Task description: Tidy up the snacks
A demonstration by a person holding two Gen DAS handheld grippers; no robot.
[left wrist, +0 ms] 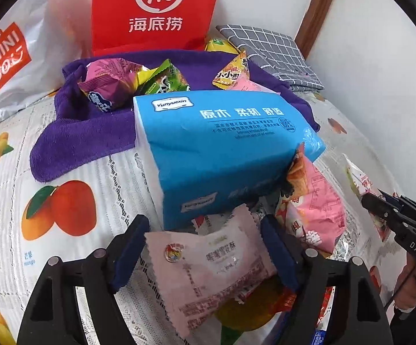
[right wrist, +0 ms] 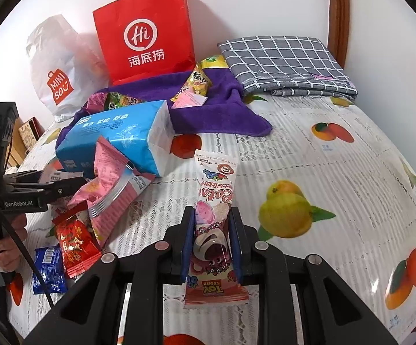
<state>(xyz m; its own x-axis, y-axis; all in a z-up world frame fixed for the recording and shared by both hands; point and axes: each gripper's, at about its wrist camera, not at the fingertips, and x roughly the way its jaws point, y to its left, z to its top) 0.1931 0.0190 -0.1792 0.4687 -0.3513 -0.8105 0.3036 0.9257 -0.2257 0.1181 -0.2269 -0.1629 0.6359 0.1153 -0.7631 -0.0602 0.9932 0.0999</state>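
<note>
My left gripper [left wrist: 203, 227] is shut on a pale pink snack packet [left wrist: 208, 267], held over a heap of snacks beside a blue tissue pack [left wrist: 222, 146]. My right gripper [right wrist: 211, 215] is shut on a long pink Toy Story snack bar [right wrist: 212, 221], held upright above the fruit-print tablecloth [right wrist: 337, 178]. A purple towel [left wrist: 84, 135] at the back carries several snack packets, among them a magenta one [left wrist: 107, 83] and a yellow one [left wrist: 232, 72]. A pink bag [right wrist: 113, 184], a red packet [right wrist: 75, 247] and a blue packet [right wrist: 48, 270] lie at the left of the right wrist view.
A red Haidilao paper bag [right wrist: 144, 34] and a white Miniso bag [right wrist: 61, 66] stand against the back wall. A folded grey checked cloth [right wrist: 285, 63] lies at the back right. A wooden post [right wrist: 336, 14] runs up the wall.
</note>
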